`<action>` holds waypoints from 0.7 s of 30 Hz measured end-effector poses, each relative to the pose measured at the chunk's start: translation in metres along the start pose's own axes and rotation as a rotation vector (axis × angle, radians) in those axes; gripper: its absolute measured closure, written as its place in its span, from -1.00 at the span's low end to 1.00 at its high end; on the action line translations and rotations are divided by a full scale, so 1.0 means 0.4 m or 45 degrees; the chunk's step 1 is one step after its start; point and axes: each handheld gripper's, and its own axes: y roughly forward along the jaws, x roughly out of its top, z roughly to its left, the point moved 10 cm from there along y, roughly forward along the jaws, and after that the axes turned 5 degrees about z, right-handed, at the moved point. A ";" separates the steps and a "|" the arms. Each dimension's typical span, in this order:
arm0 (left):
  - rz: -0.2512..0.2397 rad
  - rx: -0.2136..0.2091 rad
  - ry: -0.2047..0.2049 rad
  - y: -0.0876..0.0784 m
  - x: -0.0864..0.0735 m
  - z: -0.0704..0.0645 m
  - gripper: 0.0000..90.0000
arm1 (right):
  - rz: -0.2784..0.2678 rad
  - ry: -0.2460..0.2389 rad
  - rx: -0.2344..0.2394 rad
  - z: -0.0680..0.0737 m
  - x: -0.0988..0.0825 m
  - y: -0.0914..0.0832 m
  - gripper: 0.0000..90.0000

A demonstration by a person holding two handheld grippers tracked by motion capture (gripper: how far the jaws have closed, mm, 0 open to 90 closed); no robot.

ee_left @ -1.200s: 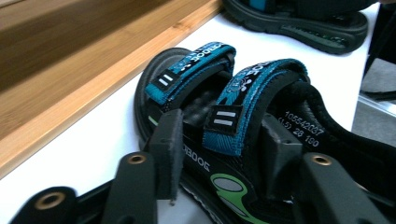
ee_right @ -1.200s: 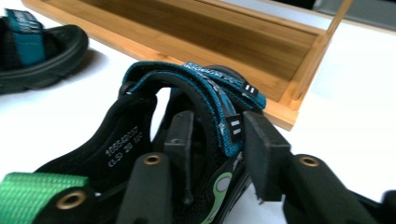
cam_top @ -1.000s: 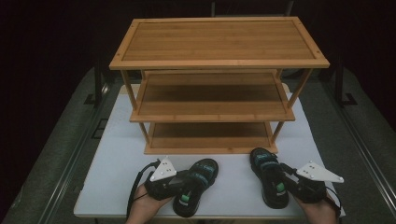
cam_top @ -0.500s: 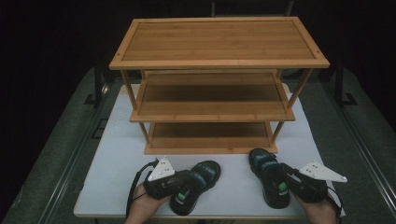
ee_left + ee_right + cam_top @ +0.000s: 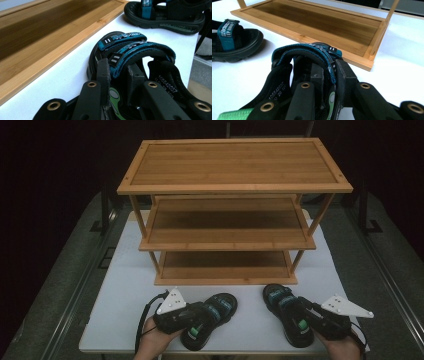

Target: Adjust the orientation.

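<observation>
The right gripper (image 5: pixel 329 75) had its two black jaws closed on the blue strap of a black sandal (image 5: pixel 287 72), one jaw on each side of it. A second sandal (image 5: pixel 234 42) lay at the left, near the wooden shelf (image 5: pixel 317 22) on the white table (image 5: pixel 402 50).

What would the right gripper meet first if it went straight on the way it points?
Probably the front edge of the wooden rack's bottom shelf, just past the sandal that the right gripper is clamping; depth is hard to judge.

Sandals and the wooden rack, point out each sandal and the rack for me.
left sandal (image 5: pixel 216 314), high view, on its front straps.
right sandal (image 5: pixel 286 312), high view, on its strapped middle.
wooden rack (image 5: pixel 235 169), high view, on its top shelf.
</observation>
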 end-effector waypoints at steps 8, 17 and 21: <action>-0.038 0.004 -0.015 -0.020 0.008 0.009 0.70 | -0.023 0.002 0.015 0.014 0.011 -0.005 0.71; -0.082 0.017 -0.035 -0.049 0.018 0.028 0.70 | -0.051 -0.015 0.032 0.039 0.028 -0.005 0.71; -0.111 0.023 -0.050 -0.062 0.027 0.034 0.70 | -0.066 -0.026 0.046 0.056 0.036 -0.008 0.71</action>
